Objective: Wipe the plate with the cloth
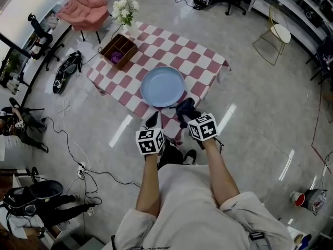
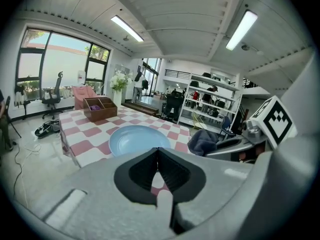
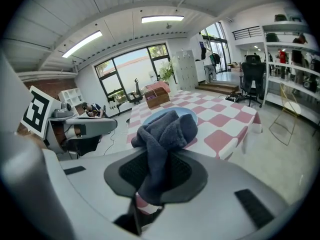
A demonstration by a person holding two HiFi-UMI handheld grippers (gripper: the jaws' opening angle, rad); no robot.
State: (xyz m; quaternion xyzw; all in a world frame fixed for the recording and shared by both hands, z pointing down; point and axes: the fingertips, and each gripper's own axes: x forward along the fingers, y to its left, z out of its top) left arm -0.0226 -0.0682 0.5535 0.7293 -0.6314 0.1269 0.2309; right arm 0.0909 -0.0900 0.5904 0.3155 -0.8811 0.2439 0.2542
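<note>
The plate is round, light blue and empty. It lies flat on the surface, close to the edge nearest to the person. I judge that it is stiff and smooth, so it may slide on the red and white checked cover when it is pushed, and it may break if it falls from the edge. The best place to steady it is probably the near rim, pressing down and not pinching hard.

The cloth is dark grey-blue and crumpled. It looks soft and light, it takes any form, and it will not slip easily. The fingers of the right gripper are closed on its lower part, and a loose bunch stands out in front of them. This is a good hold, I think, because the free bunch can be pressed onto the plate. In the head view the cloth is at the near right rim of the plate (I cannot tell whether it touches the rim or hangs just above it).

The left gripper is just beside the right one, before the near edge of the surface. Its fingers are together and hold nothing.

At the far side of the surface stand a wooden box with compartments and white flowers, well apart from the plate.
</note>
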